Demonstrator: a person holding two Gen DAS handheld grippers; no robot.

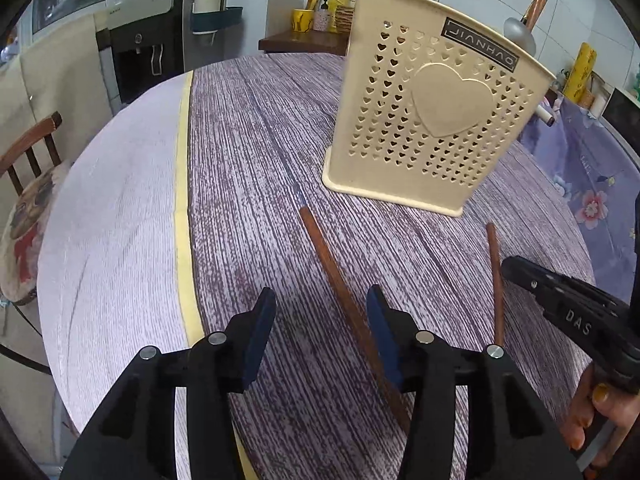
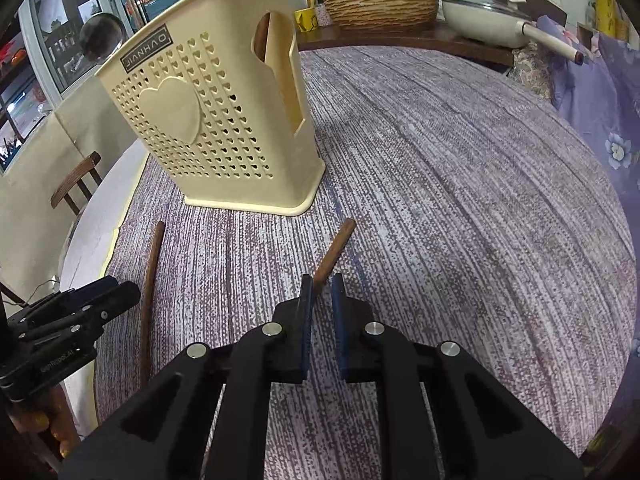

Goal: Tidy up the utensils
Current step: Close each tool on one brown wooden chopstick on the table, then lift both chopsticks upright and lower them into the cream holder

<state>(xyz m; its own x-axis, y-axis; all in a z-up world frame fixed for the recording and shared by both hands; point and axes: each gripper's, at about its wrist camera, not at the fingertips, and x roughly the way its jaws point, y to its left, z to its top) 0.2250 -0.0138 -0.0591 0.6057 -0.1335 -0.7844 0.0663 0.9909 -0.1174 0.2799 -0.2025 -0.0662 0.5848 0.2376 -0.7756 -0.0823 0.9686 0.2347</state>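
A cream utensil holder (image 1: 432, 100) with heart holes stands upright on the table; it also shows in the right wrist view (image 2: 224, 112), with a ladle and wooden handles inside. Two brown chopsticks lie on the cloth. My left gripper (image 1: 320, 312) is open above one chopstick (image 1: 336, 276), which runs under its right finger. My right gripper (image 2: 322, 280) is shut on the other chopstick (image 2: 336, 246), its far end pointing toward the holder. That chopstick also shows in the left wrist view (image 1: 495, 276), beside the right gripper (image 1: 516, 270). The left gripper (image 2: 116, 292) shows at the lower left.
The round table (image 1: 120, 220) carries a purple striped cloth with a yellow edge band. A wooden chair (image 1: 32, 152) stands at its left. A counter behind holds a woven basket (image 2: 380, 8), a pan (image 2: 488, 20) and bottles. A floral cloth (image 2: 600, 92) lies at the right.
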